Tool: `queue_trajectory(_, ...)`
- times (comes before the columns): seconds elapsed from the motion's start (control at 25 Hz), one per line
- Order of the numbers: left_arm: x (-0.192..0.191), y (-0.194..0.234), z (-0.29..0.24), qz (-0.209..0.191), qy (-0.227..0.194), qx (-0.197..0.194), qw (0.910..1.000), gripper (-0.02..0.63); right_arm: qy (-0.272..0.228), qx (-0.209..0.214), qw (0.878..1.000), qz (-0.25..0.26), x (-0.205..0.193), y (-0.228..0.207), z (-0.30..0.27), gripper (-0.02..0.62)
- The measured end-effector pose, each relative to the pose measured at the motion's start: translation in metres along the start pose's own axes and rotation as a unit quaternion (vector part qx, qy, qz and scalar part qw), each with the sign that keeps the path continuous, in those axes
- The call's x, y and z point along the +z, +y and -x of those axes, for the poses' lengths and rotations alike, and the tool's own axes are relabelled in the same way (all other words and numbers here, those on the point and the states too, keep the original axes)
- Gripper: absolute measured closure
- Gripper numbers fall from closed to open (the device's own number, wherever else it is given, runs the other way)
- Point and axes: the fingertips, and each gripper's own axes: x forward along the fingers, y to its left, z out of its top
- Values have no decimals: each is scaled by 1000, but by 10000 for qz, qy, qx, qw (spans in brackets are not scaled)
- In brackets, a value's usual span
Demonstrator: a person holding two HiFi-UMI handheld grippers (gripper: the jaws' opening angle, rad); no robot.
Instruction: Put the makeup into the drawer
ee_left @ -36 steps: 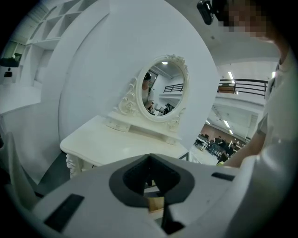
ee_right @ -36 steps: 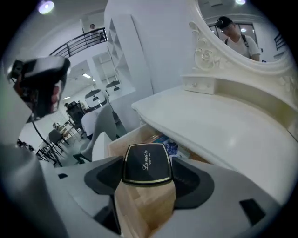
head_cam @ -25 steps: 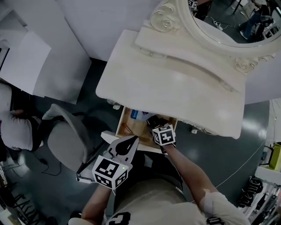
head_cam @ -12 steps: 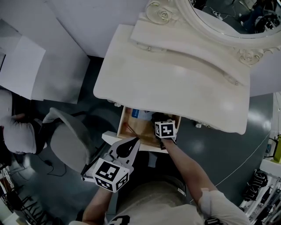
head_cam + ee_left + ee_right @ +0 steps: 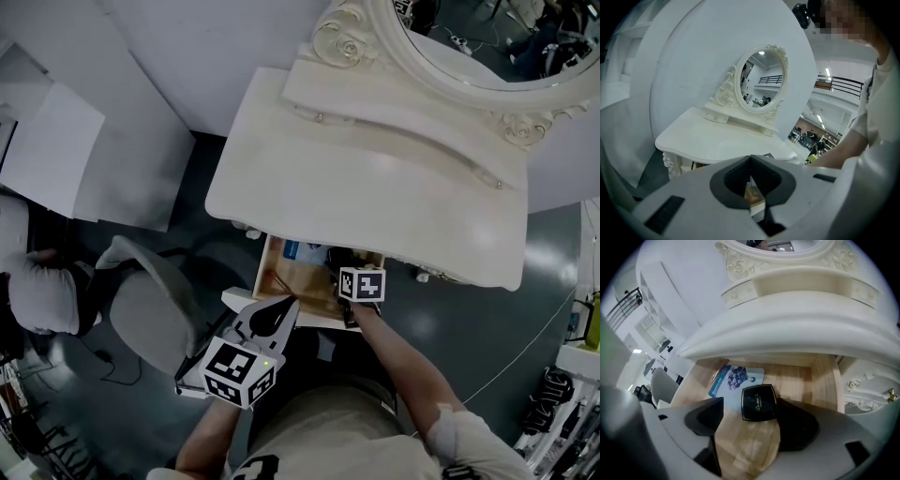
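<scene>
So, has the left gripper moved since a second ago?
No. The left gripper still hovers shut at the near rim of the open drawer, just as it did before.

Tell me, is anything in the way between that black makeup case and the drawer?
Nothing visible is. The black compact already lies inside the open drawer, partly on a blue packet. The right gripper has its jaws spread to either side of it.
</scene>
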Motion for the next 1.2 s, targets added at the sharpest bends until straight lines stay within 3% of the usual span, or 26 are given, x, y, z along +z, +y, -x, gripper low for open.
queue_trajectory(0.12, 4, 0, 3, -21, -75, -27, 10000, 554, -377, 733, 9961, -324, 12, 19, 23, 255)
queue_trajectory(0.24, 9, 2, 7, -46, -175, -1, 9998, 554, -477, 1272, 9906, -129, 19, 38, 48, 255)
queue_trajectory(0.48, 21, 1, 16, -135, -378, -1, 9992, 554, -708, 1450, 9842, 734, 24, 60, 99, 255)
queue_trajectory(0.76, 32, -7, 18, -232, -537, -58, 9983, 554, -1345, 1909, 9705, 597, 45, 88, 169, 255)
queue_trajectory(1.0, 38, -21, 20, -438, -615, -14, 9971, 554, -1940, 2322, 9510, 641, 61, 111, 222, 256)
queue_trajectory(1.2, 33, -46, 20, -566, -673, 128, 9960, 554, -2066, 2901, 9309, 806, 54, 127, 252, 261)
